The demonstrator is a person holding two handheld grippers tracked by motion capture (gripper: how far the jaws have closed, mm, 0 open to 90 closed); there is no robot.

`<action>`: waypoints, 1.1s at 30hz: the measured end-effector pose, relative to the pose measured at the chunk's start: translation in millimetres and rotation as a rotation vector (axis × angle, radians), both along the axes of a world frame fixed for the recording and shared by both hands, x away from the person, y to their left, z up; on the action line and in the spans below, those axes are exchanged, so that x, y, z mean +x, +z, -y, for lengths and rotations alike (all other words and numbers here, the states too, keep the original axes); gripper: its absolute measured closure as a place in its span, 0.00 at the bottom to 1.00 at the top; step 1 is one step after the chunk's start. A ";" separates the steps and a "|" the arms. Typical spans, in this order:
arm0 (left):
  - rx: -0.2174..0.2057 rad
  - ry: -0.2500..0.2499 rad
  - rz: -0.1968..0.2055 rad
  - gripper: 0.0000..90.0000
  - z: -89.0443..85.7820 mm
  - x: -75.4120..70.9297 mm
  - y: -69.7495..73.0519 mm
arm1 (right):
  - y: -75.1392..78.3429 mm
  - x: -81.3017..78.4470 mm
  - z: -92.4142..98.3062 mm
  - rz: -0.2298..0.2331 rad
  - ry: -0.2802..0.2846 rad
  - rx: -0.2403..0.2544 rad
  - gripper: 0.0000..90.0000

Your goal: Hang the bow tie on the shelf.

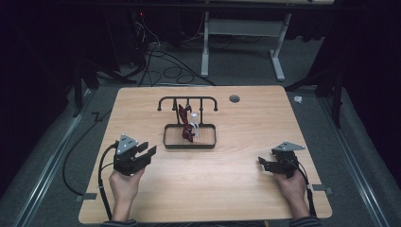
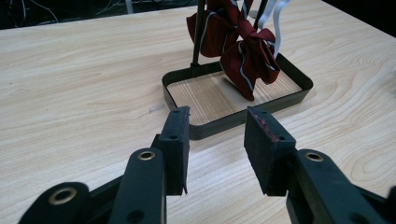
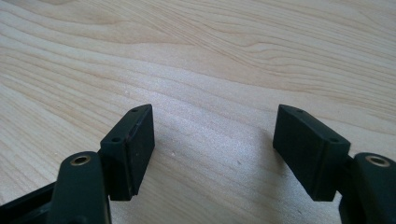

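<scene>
A black wire rack (image 1: 188, 100) stands over a shallow black tray (image 1: 189, 146) at the middle of the wooden table. A dark red bow with pale stripes (image 1: 186, 124) hangs from the rack into the tray, white straps beside it. My left gripper (image 1: 148, 148) sits left of the tray, open, with nothing between its fingers. In the left gripper view the gripper (image 2: 218, 114) points at the tray's near rim (image 2: 299, 93), with the bow (image 2: 243, 51) and a white strap (image 2: 275, 14) behind. My right gripper (image 1: 266, 157) rests at the front right, open over bare wood (image 3: 215, 116).
A round grey cable port (image 1: 234, 99) sits in the tabletop behind the rack, to its right. Beyond the table's far edge are floor cables (image 1: 165, 66) and the white legs of another table (image 1: 205, 47). Bare wood lies between the two grippers.
</scene>
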State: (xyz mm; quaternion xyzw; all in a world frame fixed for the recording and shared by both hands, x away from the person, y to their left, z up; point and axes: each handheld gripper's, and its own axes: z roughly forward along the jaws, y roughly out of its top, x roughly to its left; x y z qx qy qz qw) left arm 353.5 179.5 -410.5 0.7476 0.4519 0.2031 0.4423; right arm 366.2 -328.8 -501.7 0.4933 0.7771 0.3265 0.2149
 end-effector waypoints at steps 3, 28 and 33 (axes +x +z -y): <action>-0.006 0.001 -0.002 0.68 -1.1 -1.1 -1.8 | 0.0 0.0 0.0 0.000 0.000 0.000 0.34; -0.029 0.022 -0.045 0.67 -9.8 -6.5 -22.8 | 0.0 0.0 0.0 0.000 0.000 0.000 0.34; -0.029 0.028 -0.053 0.67 -12.2 -6.9 -26.5 | 0.0 0.0 0.0 0.000 0.000 0.000 0.34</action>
